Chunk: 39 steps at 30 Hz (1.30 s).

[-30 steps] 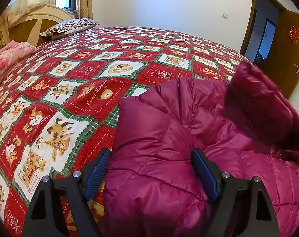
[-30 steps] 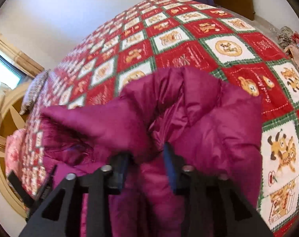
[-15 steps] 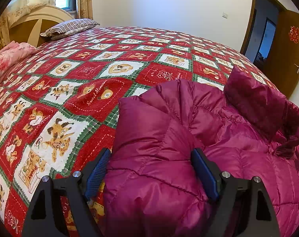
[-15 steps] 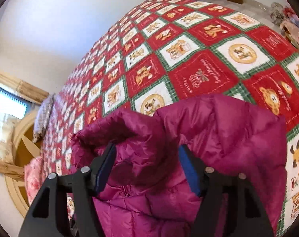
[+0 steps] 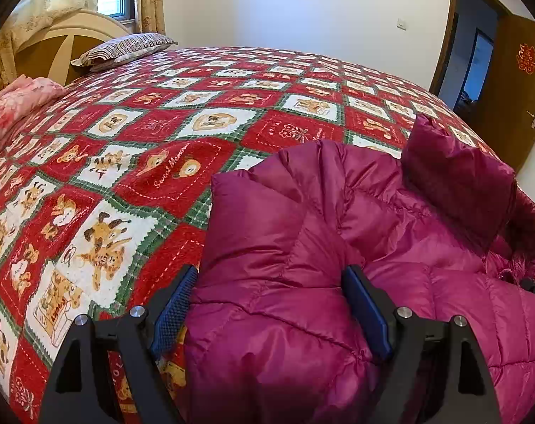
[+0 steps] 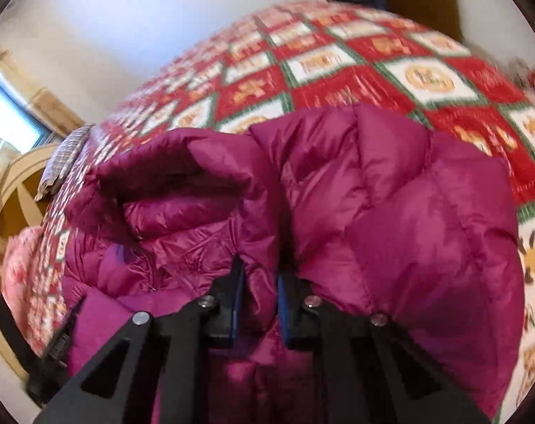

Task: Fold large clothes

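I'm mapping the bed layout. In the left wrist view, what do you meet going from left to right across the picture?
Pink pillow → striped pillow → magenta down jacket on the patterned bedspread → open wooden door.

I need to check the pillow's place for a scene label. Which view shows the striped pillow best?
The left wrist view: the striped pillow lies sharp and whole at the bed's head. The right wrist view shows only a blurred sliver at the left edge.

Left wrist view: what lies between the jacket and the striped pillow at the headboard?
Only bare bedspread shows between the jacket and the striped pillow; nothing else rests on that stretch in the left wrist view.
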Tool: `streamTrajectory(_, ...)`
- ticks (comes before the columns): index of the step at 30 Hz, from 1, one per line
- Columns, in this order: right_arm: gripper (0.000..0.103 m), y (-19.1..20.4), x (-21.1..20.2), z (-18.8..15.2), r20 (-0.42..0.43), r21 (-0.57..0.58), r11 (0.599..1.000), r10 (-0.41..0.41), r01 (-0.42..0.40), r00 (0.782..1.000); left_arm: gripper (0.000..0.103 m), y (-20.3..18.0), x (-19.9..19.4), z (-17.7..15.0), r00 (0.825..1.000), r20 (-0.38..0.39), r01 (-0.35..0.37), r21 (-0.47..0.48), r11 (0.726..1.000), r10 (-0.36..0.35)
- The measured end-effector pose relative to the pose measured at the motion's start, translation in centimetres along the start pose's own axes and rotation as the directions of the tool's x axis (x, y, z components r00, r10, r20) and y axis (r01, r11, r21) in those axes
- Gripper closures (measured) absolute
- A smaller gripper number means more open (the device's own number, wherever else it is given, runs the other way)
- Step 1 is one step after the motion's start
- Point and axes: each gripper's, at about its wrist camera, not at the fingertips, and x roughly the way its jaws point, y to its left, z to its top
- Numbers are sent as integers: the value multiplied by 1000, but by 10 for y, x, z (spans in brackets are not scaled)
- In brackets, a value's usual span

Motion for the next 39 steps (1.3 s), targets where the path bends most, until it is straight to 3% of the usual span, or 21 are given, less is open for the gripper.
streamTrajectory(5, 87, 16, -2, -10, 83, -106, 990, -82, 90, 993, 19, -7, -20, 14, 999, -7, 53, 43, 998, -53)
streamTrajectory(9, 87, 16, -4, -14, 109, -109, 990, -81, 93, 991, 18, -44, -44, 55, 975, -2, 220, 67, 973, -220)
streamTrajectory(11, 87, 15, -5, -14, 115, -107, 990, -77, 90, 990, 14, -71, -44, 75, 968, -6, 248, 100, 963, -249)
streamTrajectory(14, 87, 13, -5, -13, 121, -105, 991, -73, 86, 990, 14, -110, -32, 93, 967, -16, 255, 143, 956, -255)
streamTrajectory(16, 86, 16, -5, -13, 124, -109, 990, -75, 89, 989, 13, -132, -14, 100, 968, -68, 251, 158, 955, -243)
streamTrajectory(19, 86, 17, -6, -16, 125, -107, 990, -73, 87, 989, 15, -139, 16, 95, 979, -150, 158, 125, 979, -139)
streamTrajectory(21, 86, 17, -6, -17, 125, -105, 991, -71, 84, 990, 35, -124, 19, 84, 987, -140, 93, 82, 992, -81)
streamTrajectory(22, 86, 16, -6, -17, 125, -103, 991, -69, 82, 990, 52, -116, 18, 78, 988, -131, 85, 74, 994, -75)
streamTrajectory(23, 86, 16, -6, -17, 124, -98, 992, -64, 76, 990, 61, -109, 17, 72, 989, -134, 75, 79, 994, -64)
streamTrajectory(25, 86, 14, -5, -16, 122, -92, 994, -55, 66, 991, 66, -97, 17, 58, 990, -138, 47, 82, 995, -35)
streamTrajectory(29, 86, 10, -4, -15, 119, -83, 995, -41, 51, 992, 68, -73, 19, 34, 989, -116, 87, -11, 996, -88)
streamTrajectory(32, 86, 10, -4, -15, 118, -83, 995, -41, 51, 992, 67, -70, 20, 17, 995, -34, 96, -8, 995, -96)
streamTrajectory(36, 84, 7, -6, -12, 96, -70, 997, -26, 33, 995, 67, -73, 23, 18, 996, -30, 88, -11, 996, -88)
streamTrajectory(39, 82, 4, -25, -12, 91, -50, 998, -19, 24, 996, 67, -63, 22, 17, 991, -17, 135, -51, 990, -136)
